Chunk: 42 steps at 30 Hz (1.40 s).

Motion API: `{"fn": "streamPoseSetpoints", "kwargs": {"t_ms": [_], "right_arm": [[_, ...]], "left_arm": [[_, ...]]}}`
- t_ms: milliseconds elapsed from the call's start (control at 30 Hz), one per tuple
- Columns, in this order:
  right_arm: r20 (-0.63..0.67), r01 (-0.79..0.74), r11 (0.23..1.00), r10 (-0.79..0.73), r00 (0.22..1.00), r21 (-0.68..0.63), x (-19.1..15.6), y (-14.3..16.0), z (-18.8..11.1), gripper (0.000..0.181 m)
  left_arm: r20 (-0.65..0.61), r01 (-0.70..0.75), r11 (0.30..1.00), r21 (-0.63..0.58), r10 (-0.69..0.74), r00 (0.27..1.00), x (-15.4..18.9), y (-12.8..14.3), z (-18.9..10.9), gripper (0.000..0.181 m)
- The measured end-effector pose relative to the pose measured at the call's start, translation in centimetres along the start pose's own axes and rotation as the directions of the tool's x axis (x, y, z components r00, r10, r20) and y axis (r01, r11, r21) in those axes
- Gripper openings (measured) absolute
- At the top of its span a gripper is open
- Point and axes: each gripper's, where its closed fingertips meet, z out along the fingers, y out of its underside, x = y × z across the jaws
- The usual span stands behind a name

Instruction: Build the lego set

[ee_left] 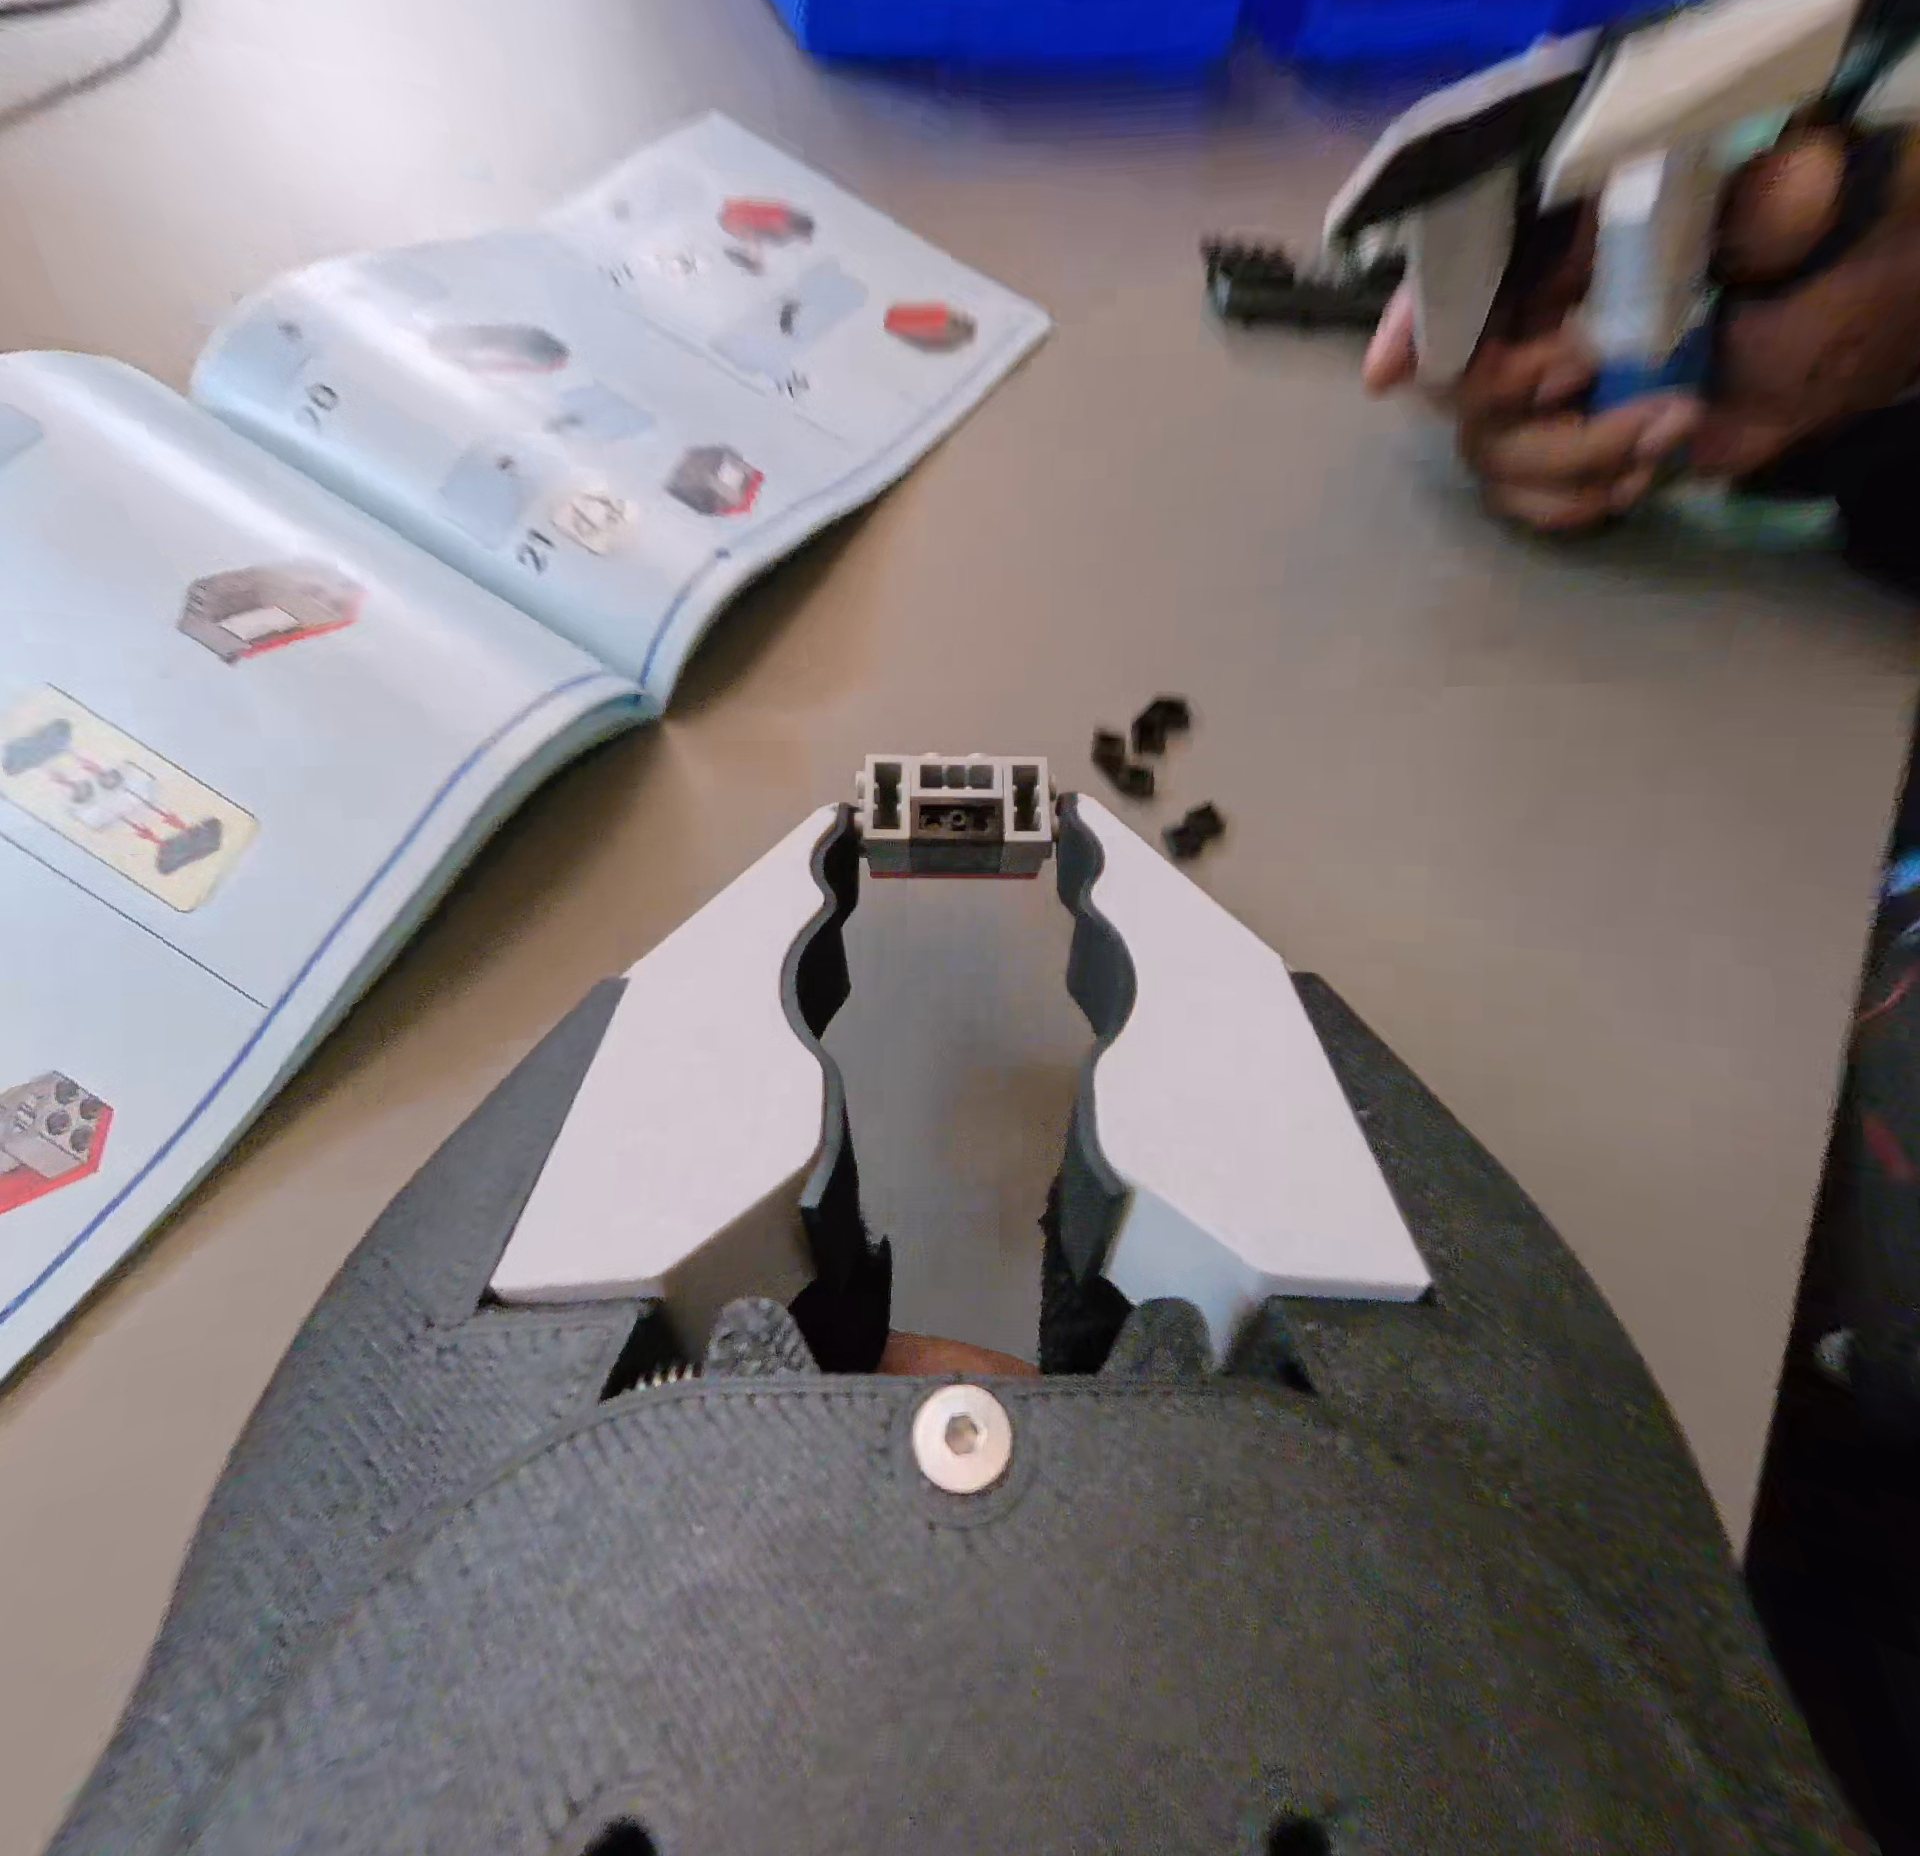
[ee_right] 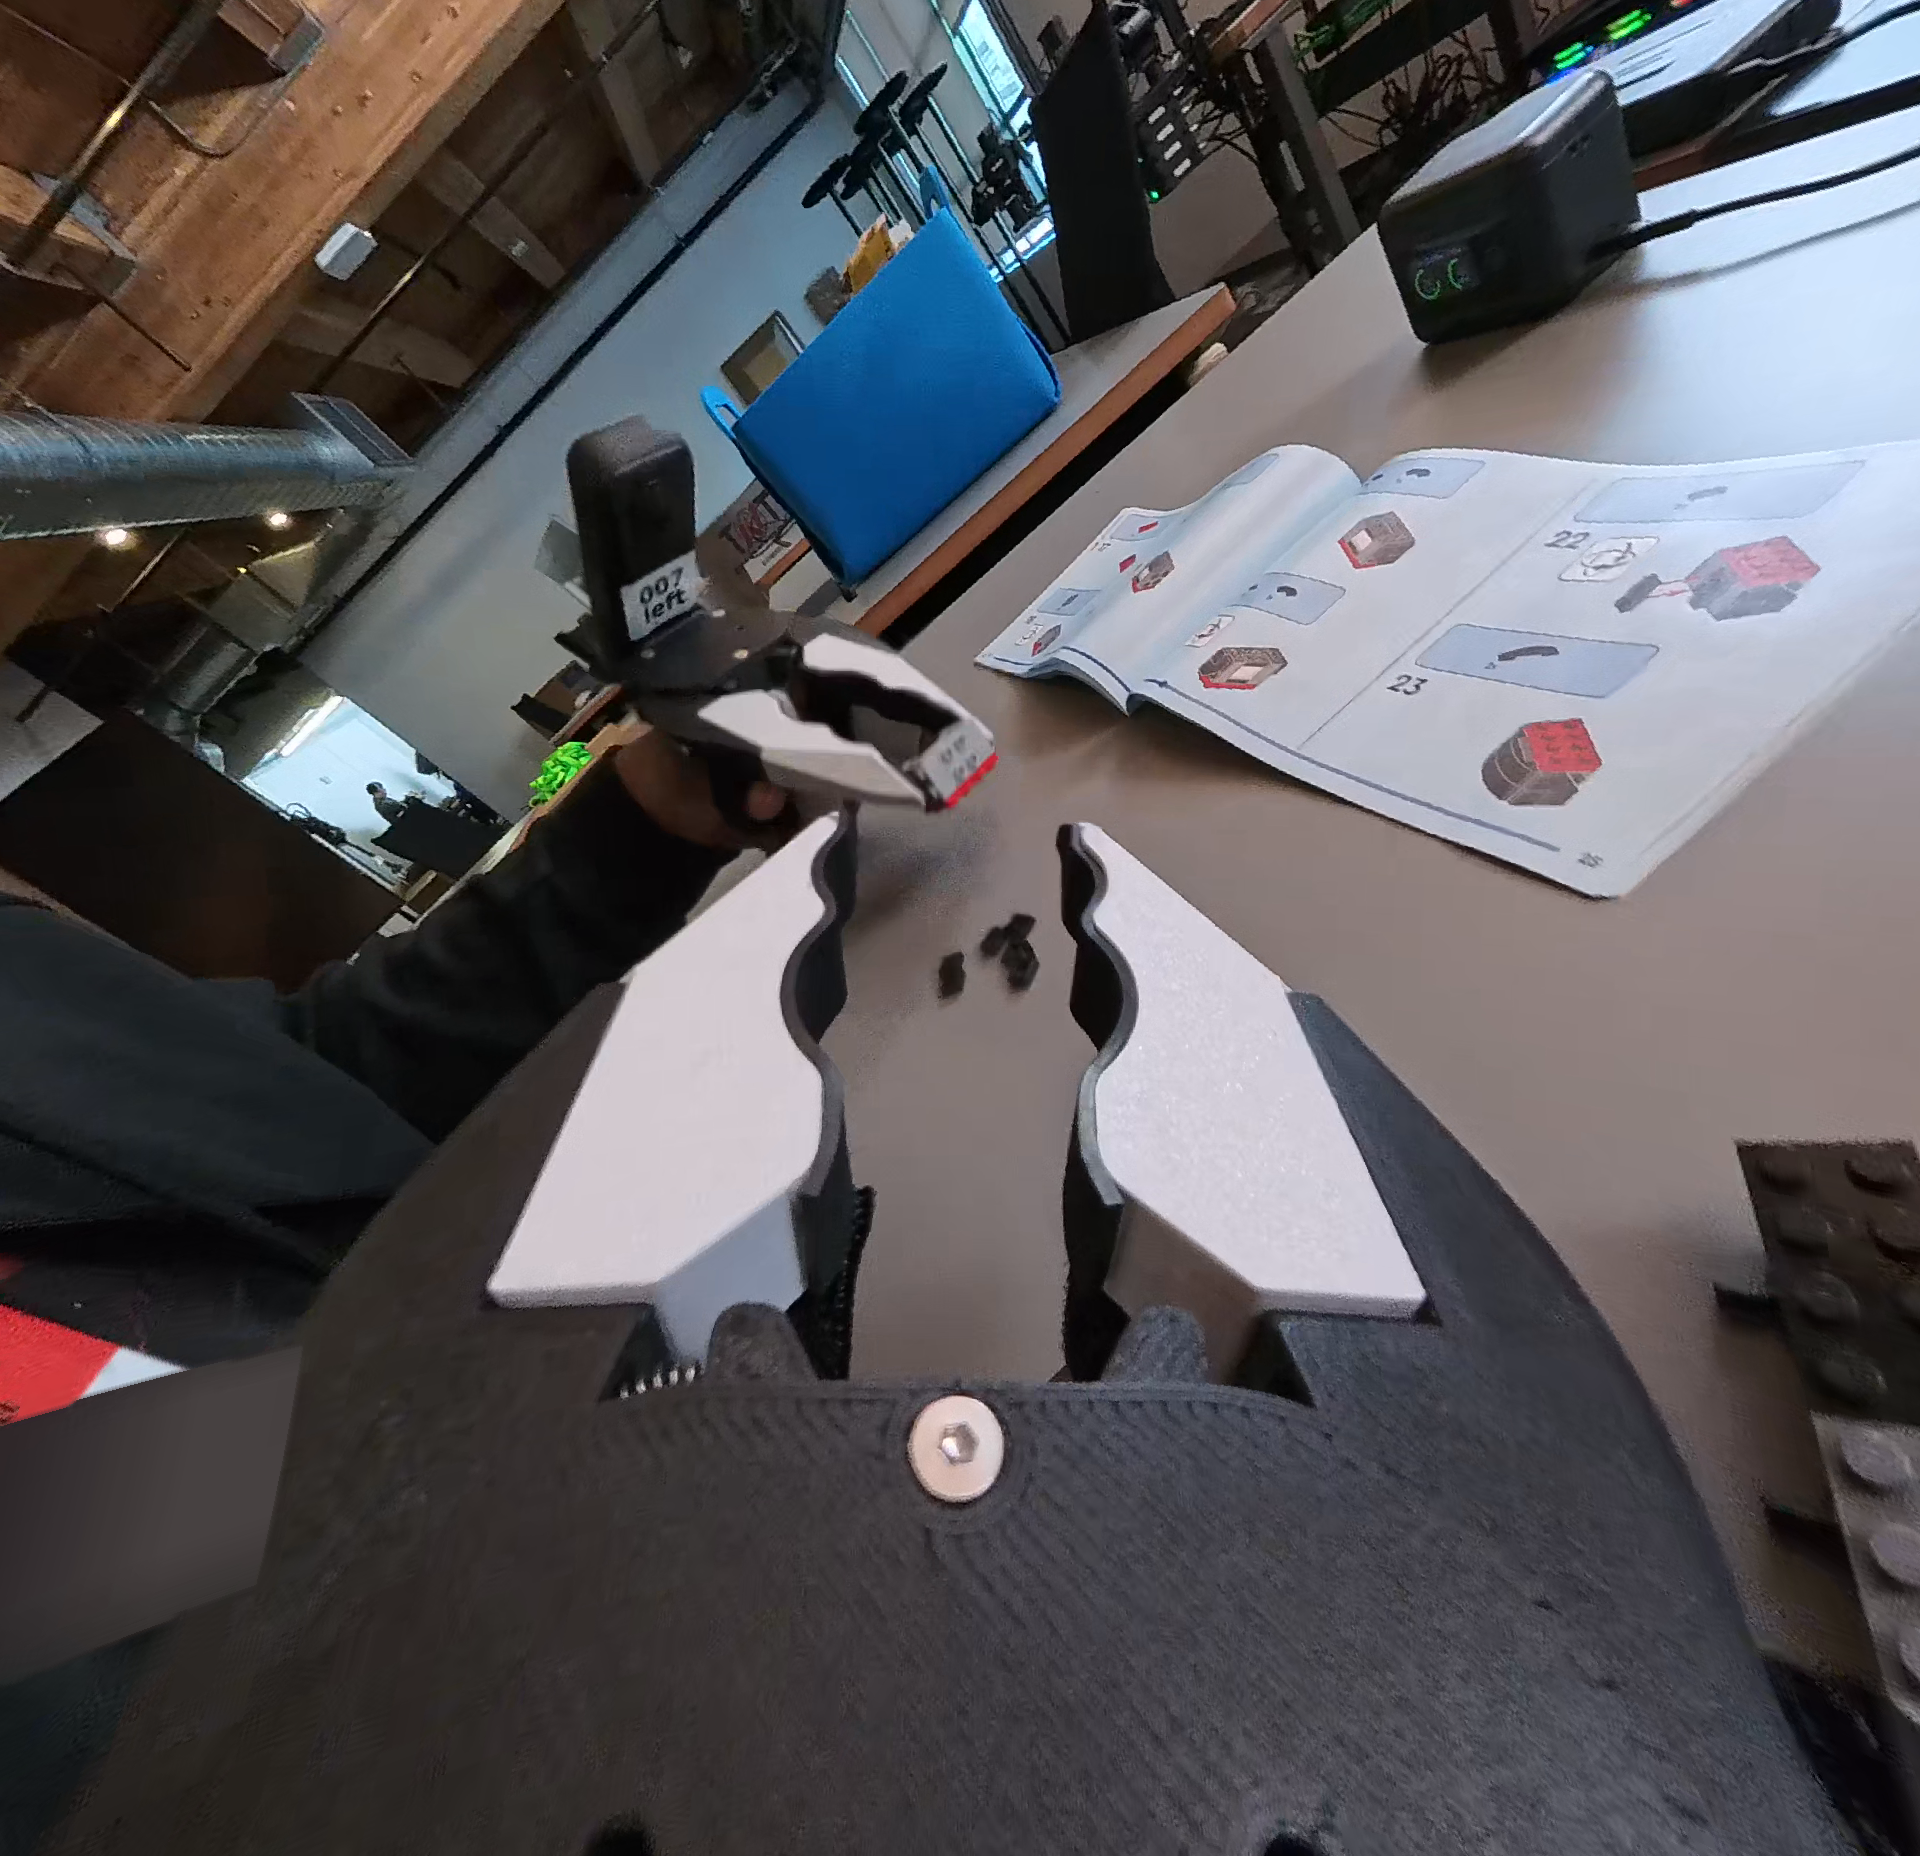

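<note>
1. A grey desk [ee_right: 1558, 1027] carries everything, so parts and guide sit within reach of both hands.
2. An open instruction booklet [ee_left: 436, 518] lies flat on the far left of the desk in the left wrist view, pages up, probably so the build steps can be checked mid-task.
3. The right gripper [ee_right: 956, 850] hangs low over the desk, tilted. Its fingers [ee_right: 717, 1037] are spread wide and hold nothing. They frame the loose pieces, so a pick-up seems likely next.
4. The left gripper [ee_left: 954, 824] is raised off the desk. Its fingers [ee_left: 727, 1017] are clamped at the tips on the small assembly, held clear, probably so the next part can be pressed on.
5. Studded plates [ee_right: 1860, 1318], dark and grey, lie at the near right edge in the right wrist view.
6. The small assembly [ee_left: 954, 814], grey and black with a red base, is pinched sideways with open cavities towards the camera.
7. Four small black pieces [ee_right: 992, 954] lie scattered just beyond the right gripper's fingertips.
</note>
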Motion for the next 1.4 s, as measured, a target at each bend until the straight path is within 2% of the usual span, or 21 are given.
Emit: {"fn": "streamPoseSetpoints", "kwargs": {"t_ms": [100,200,300,400,533,767,967,1167,1233,1400], "right_arm": [[0.054,0.045,0.998,-0.047,0.997,0.048,-1.0,-0.9,1.4,0.038],[0.104,0.158,0.98,-0.171,0.98,0.124,-2.5,-2.1,3.4,0.038],[0.072,0.284,0.94,-0.301,0.951,0.188,-3.1,-3.2,5.3,0.039],[0.024,0.398,0.892,-0.413,0.911,0.213,-3.4,-3.8,6.4,0.042],[-0.05,0.547,0.817,-0.548,0.835,0.184,-3.5,-3.5,7.3,0.043],[-0.074,0.649,0.747,-0.646,0.76,0.142,-3.6,-3.3,10.4,0.043],[-0.127,0.764,0.642,-0.754,0.644,0.062,-3.7,-2.4,13.5,0.043],[-0.157,0.827,0.562,-0.816,0.557,0.015,-4.1,-1.8,14.2,0.041],[-0.163,0.834,0.552,-0.822,0.546,0.006,-3.9,-1.9,13.7,0.041],[-0.18,0.798,0.602,-0.783,0.595,0.019,-3.1,-2.6,12.2,0.041]], "left_arm": [[-0.063,0.119,0.976,0.184,-0.109,0.992,-0.6,-4.5,-1.0,0.039],[-0.152,0.239,0.891,0.386,-0.194,0.969,-1.5,-9.2,-2.1,0.039],[-0.232,0.337,0.802,0.493,-0.252,0.939,-2.1,-10.9,-2.1,0.039],[-0.345,0.463,0.743,0.484,-0.325,0.881,-1.9,-10.7,-1.6,0.038],[-0.4,0.54,0.689,0.484,-0.374,0.836,-1.8,-10.3,-1.9,0.038],[-0.518,0.665,0.613,0.426,-0.438,0.735,-0.7,-9.9,-2.9,0.038],[-0.557,0.717,0.577,0.392,-0.472,0.684,-1.2,-9.2,-3.8,0.038],[-0.587,0.754,0.546,0.365,-0.494,0.642,-1.7,-8.2,-4.3,0.038],[-0.595,0.762,0.535,0.364,-0.496,0.633,-1.7,-8.1,-4.5,0.038],[-0.548,0.746,0.556,0.366,-0.519,0.656,-1.5,-7.3,-4.2,0.038]]}}
